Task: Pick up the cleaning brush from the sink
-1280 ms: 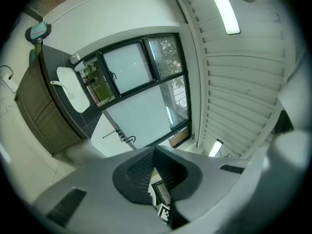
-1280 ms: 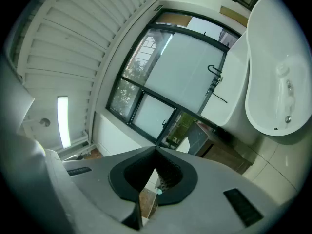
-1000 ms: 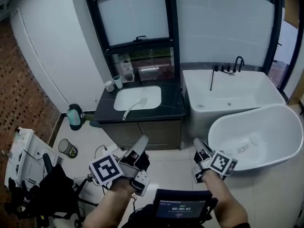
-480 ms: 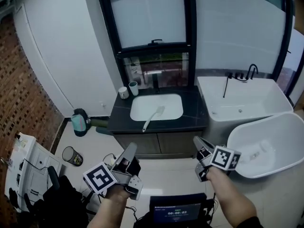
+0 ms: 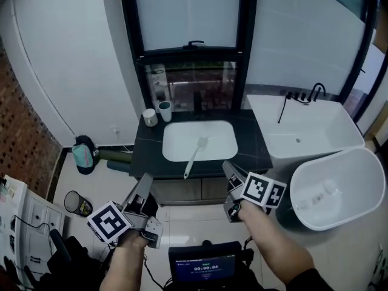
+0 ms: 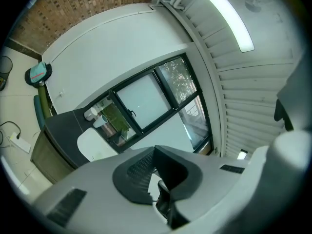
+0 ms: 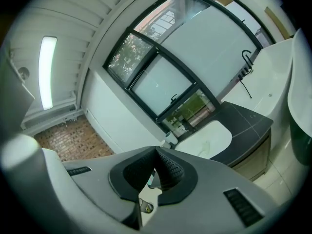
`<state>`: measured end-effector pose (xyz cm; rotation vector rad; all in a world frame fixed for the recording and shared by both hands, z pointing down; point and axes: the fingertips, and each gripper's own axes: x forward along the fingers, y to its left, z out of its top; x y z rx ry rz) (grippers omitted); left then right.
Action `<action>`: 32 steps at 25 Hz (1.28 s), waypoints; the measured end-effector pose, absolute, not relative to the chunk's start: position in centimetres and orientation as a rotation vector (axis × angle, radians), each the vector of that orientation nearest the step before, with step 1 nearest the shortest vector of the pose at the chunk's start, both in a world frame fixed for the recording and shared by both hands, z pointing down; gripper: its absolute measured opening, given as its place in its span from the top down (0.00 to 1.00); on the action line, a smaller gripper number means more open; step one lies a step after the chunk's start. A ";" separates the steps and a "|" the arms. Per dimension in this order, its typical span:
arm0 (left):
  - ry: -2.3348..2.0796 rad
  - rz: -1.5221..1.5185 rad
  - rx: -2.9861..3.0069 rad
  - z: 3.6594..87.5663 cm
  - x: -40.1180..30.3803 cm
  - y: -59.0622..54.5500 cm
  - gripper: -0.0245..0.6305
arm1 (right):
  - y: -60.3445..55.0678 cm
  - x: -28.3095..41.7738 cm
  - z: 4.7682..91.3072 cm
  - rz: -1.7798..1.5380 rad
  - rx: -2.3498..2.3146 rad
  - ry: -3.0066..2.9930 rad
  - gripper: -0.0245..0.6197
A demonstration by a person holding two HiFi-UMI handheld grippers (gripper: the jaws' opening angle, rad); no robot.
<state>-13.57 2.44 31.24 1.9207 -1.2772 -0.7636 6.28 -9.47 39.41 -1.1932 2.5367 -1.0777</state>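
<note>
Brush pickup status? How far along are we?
Done: nothing yet. The brush lies in the sink, handle across the front rim, untouched. In hand: left gripper and right gripper are shut, empty, short of the counter. Left: reach, open, grasp the brush, lift.

Place: home bathroom.
Centre of frame: white sink basin (image 5: 215, 141) set in a dark vanity counter (image 5: 144, 151); cups (image 5: 164, 110) at its upper left.
Right: rectangular white bathtub (image 5: 315, 135) with black faucet (image 5: 315, 91); oval freestanding tub (image 5: 357, 171) below it.
Top: black-framed window (image 5: 188, 17).
</note>
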 end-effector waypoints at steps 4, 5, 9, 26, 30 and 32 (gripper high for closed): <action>-1.320 -0.754 1.905 31.6 -18.0 -4.4 0.99 | -17.0 1.9 40.9 -1.106 -1.198 2.562 1.00; -1.336 -0.750 1.901 31.5 -18.9 -5.9 0.99 | -18.8 1.1 41.2 -1.108 -1.205 2.570 1.00; -1.420 -0.697 1.910 31.6 -22.8 -11.8 0.98 | -24.8 -2.6 42.3 -1.120 -1.219 2.630 1.00; -1.385 -0.255 1.950 42.6 -44.7 -37.2 0.98 | -43.6 -20.4 53.7 -1.284 -1.723 2.553 0.84; -1.405 -0.061 1.908 47.7 -46.8 -40.9 0.98 | -45.5 -21.8 59.2 -1.456 -1.858 2.585 0.72; -1.393 0.017 1.894 50.4 -46.7 -42.3 0.98 | -46.2 -21.4 62.2 -1.539 -1.927 2.594 0.72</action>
